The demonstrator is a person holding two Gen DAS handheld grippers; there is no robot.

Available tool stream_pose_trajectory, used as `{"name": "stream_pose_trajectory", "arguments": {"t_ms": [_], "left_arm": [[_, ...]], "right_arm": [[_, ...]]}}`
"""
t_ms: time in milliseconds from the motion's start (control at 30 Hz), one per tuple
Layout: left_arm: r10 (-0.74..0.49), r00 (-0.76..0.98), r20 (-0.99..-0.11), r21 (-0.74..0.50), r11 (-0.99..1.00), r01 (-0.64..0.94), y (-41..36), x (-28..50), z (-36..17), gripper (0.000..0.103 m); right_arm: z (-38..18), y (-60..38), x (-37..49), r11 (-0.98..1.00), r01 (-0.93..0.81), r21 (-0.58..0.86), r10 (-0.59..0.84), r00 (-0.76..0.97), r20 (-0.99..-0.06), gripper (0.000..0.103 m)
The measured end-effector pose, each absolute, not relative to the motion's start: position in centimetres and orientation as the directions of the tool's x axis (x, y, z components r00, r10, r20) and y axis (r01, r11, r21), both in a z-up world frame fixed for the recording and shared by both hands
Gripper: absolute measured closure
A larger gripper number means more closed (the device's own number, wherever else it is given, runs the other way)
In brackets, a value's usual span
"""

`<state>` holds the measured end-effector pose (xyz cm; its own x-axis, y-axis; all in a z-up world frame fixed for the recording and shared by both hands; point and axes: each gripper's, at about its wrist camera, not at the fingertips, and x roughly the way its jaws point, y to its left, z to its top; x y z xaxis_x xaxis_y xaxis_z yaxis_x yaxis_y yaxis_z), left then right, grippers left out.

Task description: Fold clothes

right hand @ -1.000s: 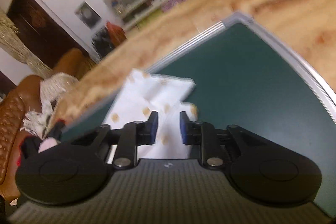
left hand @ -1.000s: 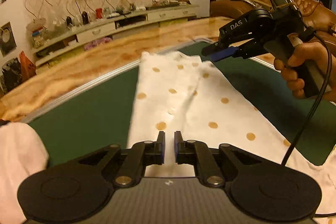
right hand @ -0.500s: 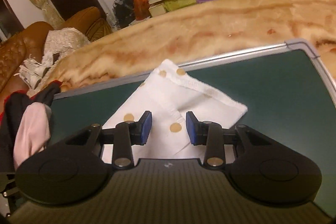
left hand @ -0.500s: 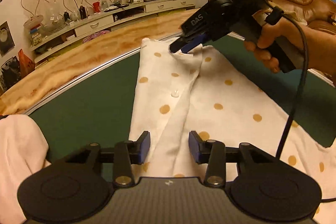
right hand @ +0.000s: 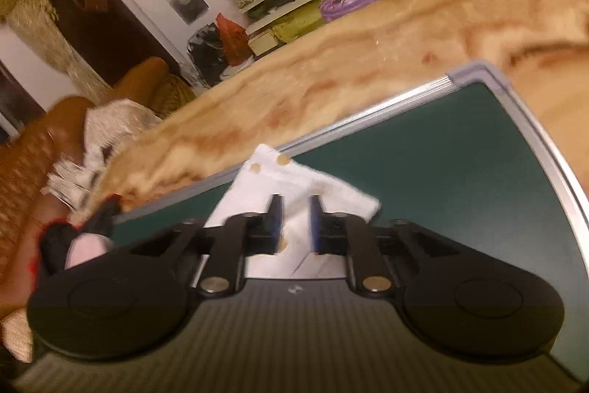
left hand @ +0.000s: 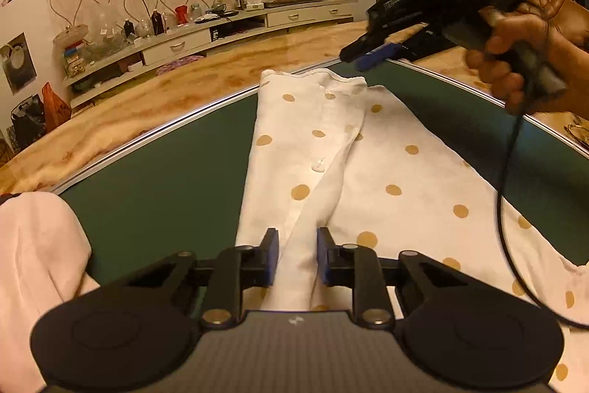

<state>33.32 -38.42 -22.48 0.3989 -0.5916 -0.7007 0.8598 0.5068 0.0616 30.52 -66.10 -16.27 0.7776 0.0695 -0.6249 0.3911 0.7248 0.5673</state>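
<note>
A white garment with orange dots [left hand: 386,172] lies lengthwise on the green mat [left hand: 165,179], one long side folded over toward the middle. My left gripper [left hand: 294,255] is open, its jaws either side of the folded strip at the near end. My right gripper [left hand: 368,56] hovers above the garment's far end, lifted off the cloth; in its own view [right hand: 294,220] it is open with the garment's far corner [right hand: 331,188] below it.
A pink garment [left hand: 33,267] lies at the near left on the mat. The mat's metal rim [left hand: 154,135] runs along the marble table [left hand: 184,91]. A cable [left hand: 504,194] hangs from the right gripper over the cloth. Brown sofas stand beyond.
My left gripper opened and let go of the fold. My right gripper came down to the far end, opened, then lifted up and back to the right.
</note>
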Motion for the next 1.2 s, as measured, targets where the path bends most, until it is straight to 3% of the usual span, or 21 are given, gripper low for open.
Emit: {"name": "stream_pose_trajectory", "arguments": {"t_ms": [33, 67, 233, 433, 500, 533, 567, 767, 1000, 1033, 1100, 1133, 1200], "left_arm": [[-0.591, 0.399, -0.701, 0.062, 0.508, 0.859, -38.4, 33.3, -22.4, 0.082], [-0.589, 0.401, -0.701, 0.065, 0.508, 0.859, -38.4, 33.3, -22.4, 0.082], [-0.588, 0.406, -0.700, 0.062, 0.516, 0.855, -38.4, 33.3, -22.4, 0.085], [-0.591, 0.402, -0.699, 0.055, 0.515, 0.855, -38.1, 33.3, -22.3, 0.086], [-0.593, 0.403, -0.697, 0.055, 0.517, 0.854, -38.1, 33.1, -22.3, 0.086], [-0.593, 0.405, -0.696, 0.055, 0.518, 0.854, -38.1, 33.1, -22.3, 0.086], [-0.594, 0.406, -0.694, 0.056, 0.518, 0.853, -38.1, 33.0, -22.3, 0.087], [-0.588, 0.426, -0.688, 0.045, 0.552, 0.833, -37.7, 33.2, -21.9, 0.095], [-0.512, 0.528, -0.677, 0.019, 0.705, 0.709, -34.6, 35.7, -20.4, 0.095], [-0.491, 0.540, -0.684, 0.011, 0.733, 0.680, -33.9, 36.3, -20.3, 0.094], [-0.447, 0.559, -0.698, -0.005, 0.784, 0.621, -32.6, 37.3, -20.3, 0.093], [-0.428, 0.566, -0.704, -0.001, 0.798, 0.603, -32.2, 37.5, -20.4, 0.092], [-0.402, 0.577, -0.711, 0.011, 0.814, 0.580, -31.4, 37.6, -20.4, 0.092]], "right_arm": [[-16.4, -66.0, 30.1, 0.703, 0.392, 0.593, 0.095, 0.775, -0.625, 0.060], [-16.5, -65.9, 29.6, 0.681, 0.393, 0.619, 0.121, 0.772, -0.624, 0.058], [-18.2, -65.1, 29.4, 0.609, 0.490, 0.624, 0.132, 0.713, -0.689, 0.058], [-18.6, -64.7, 31.5, 0.604, 0.523, 0.601, 0.056, 0.724, -0.687, 0.058], [-18.6, -64.5, 32.6, 0.620, 0.527, 0.581, 0.048, 0.714, -0.699, 0.070], [-18.7, -64.6, 33.0, 0.627, 0.525, 0.575, 0.056, 0.706, -0.706, 0.093], [-19.0, -64.6, 33.1, 0.630, 0.521, 0.576, 0.063, 0.705, -0.707, 0.097], [-17.6, -64.5, 33.9, 0.649, 0.459, 0.607, 0.085, 0.749, -0.657, 0.098], [-13.3, -62.2, 41.5, 0.677, 0.342, 0.652, 0.167, 0.791, -0.589, 0.098], [-13.0, -61.6, 43.2, 0.689, 0.310, 0.655, 0.193, 0.792, -0.579, 0.095], [-12.7, -60.6, 46.2, 0.712, 0.272, 0.648, 0.227, 0.783, -0.579, 0.078], [-12.6, -60.1, 47.4, 0.723, 0.269, 0.637, 0.232, 0.773, -0.590, 0.060], [-12.6, -59.7, 48.7, 0.733, 0.271, 0.624, 0.224, 0.769, -0.598, 0.056]]}}
